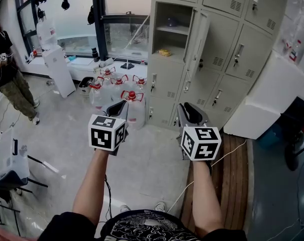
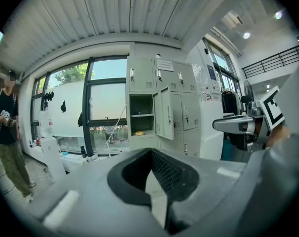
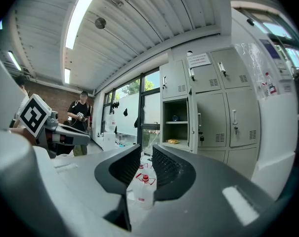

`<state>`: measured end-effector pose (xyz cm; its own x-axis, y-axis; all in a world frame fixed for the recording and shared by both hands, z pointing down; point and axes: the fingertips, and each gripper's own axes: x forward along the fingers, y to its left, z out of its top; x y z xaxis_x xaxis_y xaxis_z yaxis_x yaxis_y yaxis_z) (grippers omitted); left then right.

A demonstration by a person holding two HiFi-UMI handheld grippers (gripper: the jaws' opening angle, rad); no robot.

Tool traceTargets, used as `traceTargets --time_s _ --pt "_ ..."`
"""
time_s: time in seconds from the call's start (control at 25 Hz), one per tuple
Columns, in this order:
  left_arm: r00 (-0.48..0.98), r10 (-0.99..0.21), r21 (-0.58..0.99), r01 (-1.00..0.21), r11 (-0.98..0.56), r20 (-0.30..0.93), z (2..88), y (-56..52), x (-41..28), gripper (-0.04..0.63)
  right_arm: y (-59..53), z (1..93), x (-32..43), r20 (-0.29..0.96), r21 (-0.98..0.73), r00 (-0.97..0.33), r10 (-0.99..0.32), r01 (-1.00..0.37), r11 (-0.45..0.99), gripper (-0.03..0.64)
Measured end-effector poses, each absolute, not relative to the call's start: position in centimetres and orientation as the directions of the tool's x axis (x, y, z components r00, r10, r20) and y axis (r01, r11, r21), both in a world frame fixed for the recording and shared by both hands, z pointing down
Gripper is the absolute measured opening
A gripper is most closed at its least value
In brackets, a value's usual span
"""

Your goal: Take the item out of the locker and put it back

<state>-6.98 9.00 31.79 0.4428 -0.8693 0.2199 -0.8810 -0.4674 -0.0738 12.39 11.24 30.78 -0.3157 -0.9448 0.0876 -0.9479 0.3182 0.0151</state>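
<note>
A bank of grey lockers (image 1: 227,39) stands ahead, and one compartment (image 1: 172,34) has its door (image 1: 198,39) swung open. On that compartment's floor lies a small yellow item (image 1: 164,52), which also shows in the left gripper view (image 2: 139,132) and the right gripper view (image 3: 173,141). A bluish object (image 1: 172,21) rests on the shelf above it. My left gripper (image 1: 122,104) is held well short of the lockers, its jaws (image 2: 150,152) meeting at the tips and holding nothing. My right gripper (image 1: 188,107) is beside it at the same distance, with a narrow gap (image 3: 146,149) between empty jaws.
Several large water bottles with red caps (image 1: 116,82) stand on the floor left of the lockers. A person (image 1: 6,69) stands at the far left near a white unit (image 1: 59,69). A white box (image 1: 267,99) sits at the right beside wooden flooring (image 1: 237,185).
</note>
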Motion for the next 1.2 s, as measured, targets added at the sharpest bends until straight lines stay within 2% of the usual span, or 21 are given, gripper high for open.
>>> traceTargets --time_s 0.24,0.52,1.2 --pt "0.445 -0.868 -0.073 -0.880 -0.470 0.221 31.9 9.2 -6.8 0.001 11.4 30.8 12.2 0.089 0.020 -0.320 -0.943 -0.946 0.323 0.169" --pt "0.447 -0.866 -0.075 -0.878 -0.473 0.226 32.2 9.1 -6.6 0.001 11.5 30.9 12.3 0.090 0.019 -0.315 -0.945 -0.948 0.318 0.215" --pt "0.435 -0.869 -0.083 -0.882 -0.464 0.237 32.4 8.5 -4.5 0.001 10.7 31.3 14.0 0.090 -0.003 -0.338 -0.937 -0.941 0.339 0.383"
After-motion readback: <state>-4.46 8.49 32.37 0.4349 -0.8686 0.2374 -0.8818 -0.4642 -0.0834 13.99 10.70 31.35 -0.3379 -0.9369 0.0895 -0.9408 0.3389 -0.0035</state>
